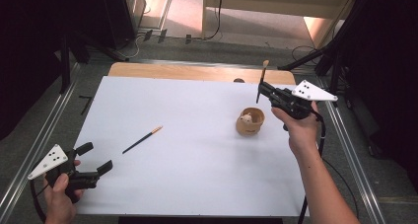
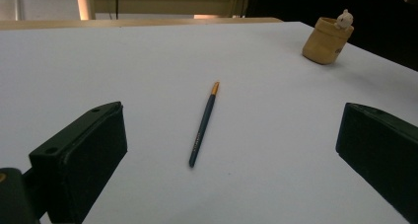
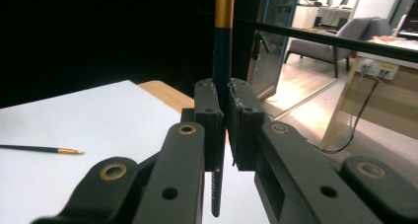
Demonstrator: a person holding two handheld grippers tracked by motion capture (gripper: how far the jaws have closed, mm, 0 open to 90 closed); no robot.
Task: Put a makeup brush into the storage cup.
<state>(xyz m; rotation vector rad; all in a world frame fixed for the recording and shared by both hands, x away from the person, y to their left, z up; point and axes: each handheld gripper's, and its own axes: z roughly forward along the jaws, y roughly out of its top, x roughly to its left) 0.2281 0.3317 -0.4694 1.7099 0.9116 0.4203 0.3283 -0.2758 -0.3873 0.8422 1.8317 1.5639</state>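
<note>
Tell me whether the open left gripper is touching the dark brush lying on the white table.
Apart: left gripper view shows the brush ahead of the left gripper.

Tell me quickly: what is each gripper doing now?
Left gripper: open, holding nothing.
Right gripper: closed on a brush.

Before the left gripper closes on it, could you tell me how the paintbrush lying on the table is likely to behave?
The paintbrush looks thin and straight, so probably stiff and light. Its round handle lies flat on the smooth white table, so a nudge may roll it. The open left gripper would likely need to pinch across the slim handle carefully, or it could slip.
</note>
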